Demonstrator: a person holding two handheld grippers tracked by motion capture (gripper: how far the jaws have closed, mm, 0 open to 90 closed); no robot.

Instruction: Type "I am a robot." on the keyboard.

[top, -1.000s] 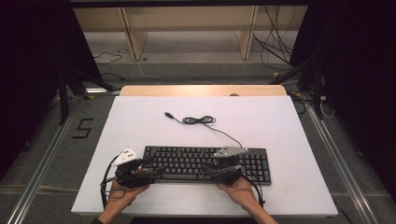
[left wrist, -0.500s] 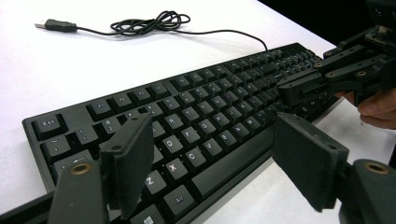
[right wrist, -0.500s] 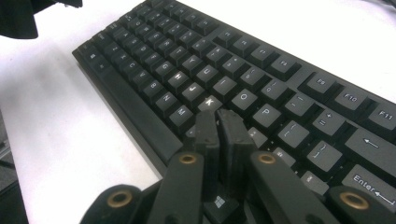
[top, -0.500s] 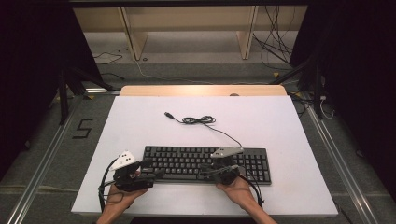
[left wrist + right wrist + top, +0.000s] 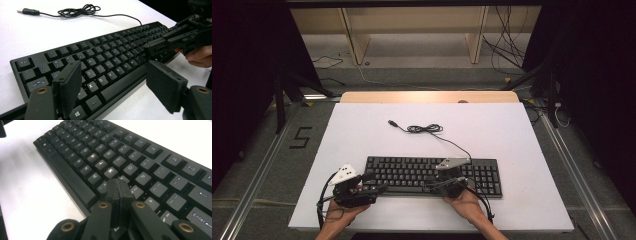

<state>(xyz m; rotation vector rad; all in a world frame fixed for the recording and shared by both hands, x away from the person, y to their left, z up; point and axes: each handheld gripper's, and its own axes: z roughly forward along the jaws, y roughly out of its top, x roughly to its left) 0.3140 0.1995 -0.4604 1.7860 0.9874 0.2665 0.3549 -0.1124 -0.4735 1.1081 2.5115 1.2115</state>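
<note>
Keyboard (image 5: 432, 175), black, full-size, plastic, lying flat near the front edge of white table (image 5: 492, 125), thin black cable (image 5: 427, 129) trailing off behind in a loose coil. Right gripper (image 5: 118, 192) over the bottom letter row, jaws just closed and now pressed together with nothing between (one blunt tip, seemingly for poking a single key). Left gripper (image 5: 115, 87) at the keyboard's left end, jaws spread wide above the lower keys and front edge, gripping nothing, perhaps ready to steady the board.

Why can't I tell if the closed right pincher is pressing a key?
Cannot tell: in the right gripper view, the shut right gripper covers its own tip over the keyboard.
</note>
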